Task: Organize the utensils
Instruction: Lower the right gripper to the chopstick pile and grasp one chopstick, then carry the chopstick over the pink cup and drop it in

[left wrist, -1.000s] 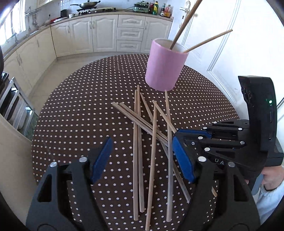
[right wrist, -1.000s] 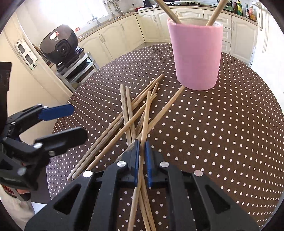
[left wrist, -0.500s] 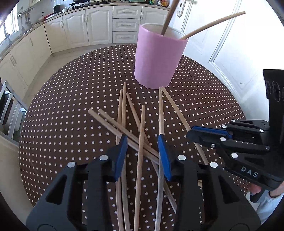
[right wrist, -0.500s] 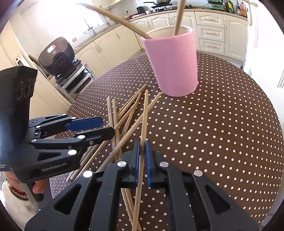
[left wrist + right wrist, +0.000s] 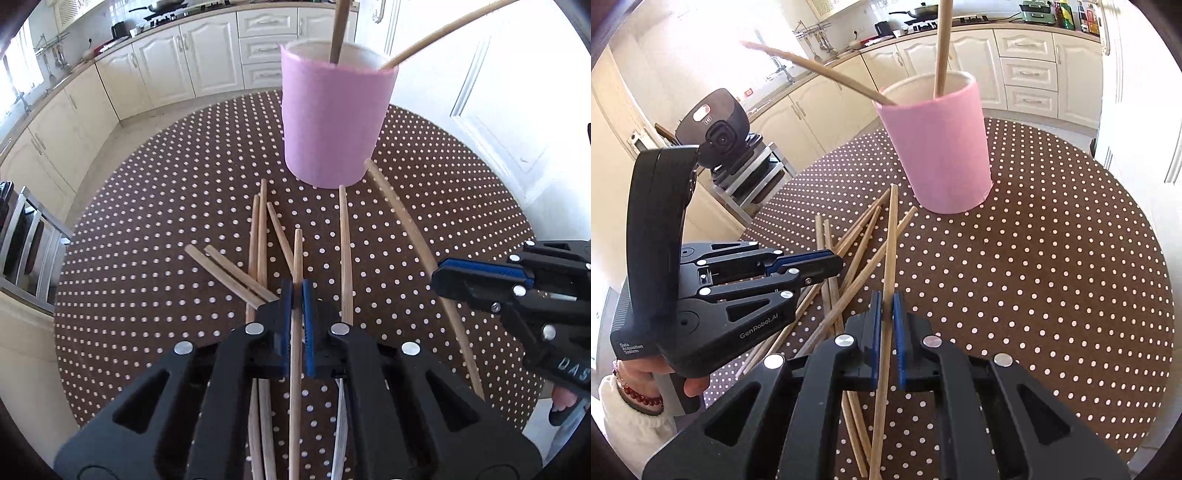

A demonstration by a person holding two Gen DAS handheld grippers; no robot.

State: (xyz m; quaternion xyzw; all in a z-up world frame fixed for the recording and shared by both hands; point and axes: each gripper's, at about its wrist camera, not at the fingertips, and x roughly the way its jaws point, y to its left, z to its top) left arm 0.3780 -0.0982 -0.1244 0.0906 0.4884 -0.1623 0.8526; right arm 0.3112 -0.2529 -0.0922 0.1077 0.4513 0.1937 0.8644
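Observation:
A pink cup (image 5: pixel 334 118) stands on the dotted table and holds two chopsticks; it also shows in the right wrist view (image 5: pixel 940 147). Several wooden chopsticks (image 5: pixel 258 236) lie loose on the cloth in front of it. My left gripper (image 5: pixel 296 291) is shut on one chopstick (image 5: pixel 297 254) that points toward the cup. My right gripper (image 5: pixel 886 306) is shut on another chopstick (image 5: pixel 892 236) and holds it above the pile, pointing at the cup. The left gripper shows at the left of the right wrist view (image 5: pixel 827 262), low over the pile.
The round table (image 5: pixel 147 221) has a brown polka-dot cloth. Kitchen cabinets (image 5: pixel 184 62) run behind it. A metal rack (image 5: pixel 26 236) stands by the table's left edge. A black appliance (image 5: pixel 720 129) sits on a stand beyond the far edge.
My left gripper moved forward over the pile and closed on a chopstick. My right gripper lifted its chopstick off the pile and came nearer the cup.

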